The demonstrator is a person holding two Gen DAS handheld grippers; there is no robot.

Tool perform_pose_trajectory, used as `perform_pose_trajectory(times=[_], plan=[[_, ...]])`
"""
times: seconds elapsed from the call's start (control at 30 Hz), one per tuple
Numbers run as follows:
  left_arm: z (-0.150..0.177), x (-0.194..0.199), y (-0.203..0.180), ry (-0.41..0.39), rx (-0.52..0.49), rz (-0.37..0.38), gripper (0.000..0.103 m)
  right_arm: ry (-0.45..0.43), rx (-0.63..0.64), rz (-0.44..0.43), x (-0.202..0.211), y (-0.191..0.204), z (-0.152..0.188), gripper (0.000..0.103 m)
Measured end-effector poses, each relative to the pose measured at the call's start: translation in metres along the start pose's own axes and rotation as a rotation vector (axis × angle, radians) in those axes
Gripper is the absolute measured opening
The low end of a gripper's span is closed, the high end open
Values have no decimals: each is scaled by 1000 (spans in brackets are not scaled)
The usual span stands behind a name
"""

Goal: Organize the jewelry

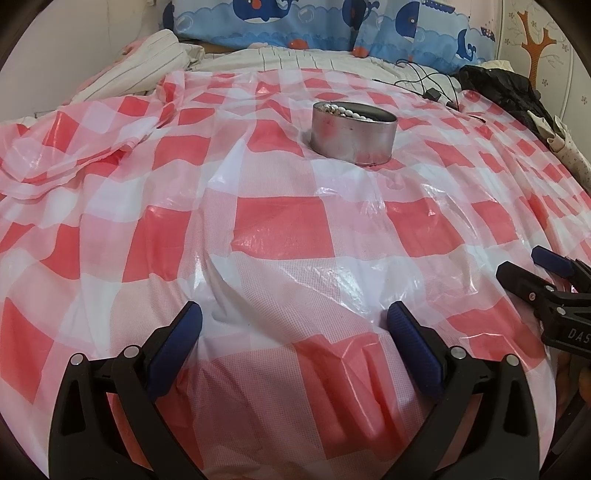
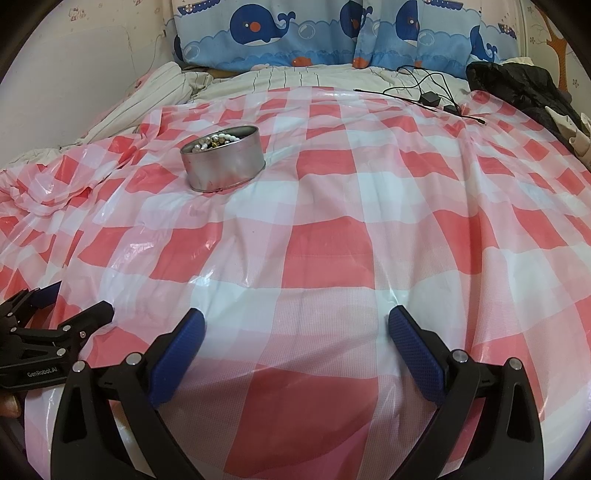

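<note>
A round silver tin (image 1: 354,127) (image 2: 223,158) stands on the red-and-white checked plastic sheet (image 1: 280,229) (image 2: 332,240) that covers the bed. White bead jewelry (image 1: 345,110) (image 2: 218,141) lies piled inside it. My left gripper (image 1: 294,317) is open low over the sheet, well short of the tin, with nothing between its blue pads. My right gripper (image 2: 295,321) is open too, empty, with the tin far ahead to its left. Each gripper shows at the edge of the other's view: the right one (image 1: 524,266), the left one (image 2: 79,295).
Whale-print blue pillows (image 1: 317,26) (image 2: 332,33) line the headboard. A black cable with a small adapter (image 1: 430,92) (image 2: 430,98) and a black garment (image 1: 506,92) (image 2: 517,85) lie at the far right. A striped blanket (image 1: 140,70) (image 2: 147,99) is bunched at the far left.
</note>
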State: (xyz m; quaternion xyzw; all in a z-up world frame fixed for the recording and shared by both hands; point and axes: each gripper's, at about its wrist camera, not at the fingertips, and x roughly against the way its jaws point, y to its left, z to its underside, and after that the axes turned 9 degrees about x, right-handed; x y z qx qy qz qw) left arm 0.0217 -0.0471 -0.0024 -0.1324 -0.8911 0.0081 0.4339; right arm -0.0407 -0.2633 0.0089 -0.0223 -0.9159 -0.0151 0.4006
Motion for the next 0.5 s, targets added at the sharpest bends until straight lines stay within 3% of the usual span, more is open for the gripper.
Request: perform_pose_trajectory(times=[0.5], plan=[[0,-1,-3,-2,-12,-38,96,2,2,3,-2,-1,1,96]])
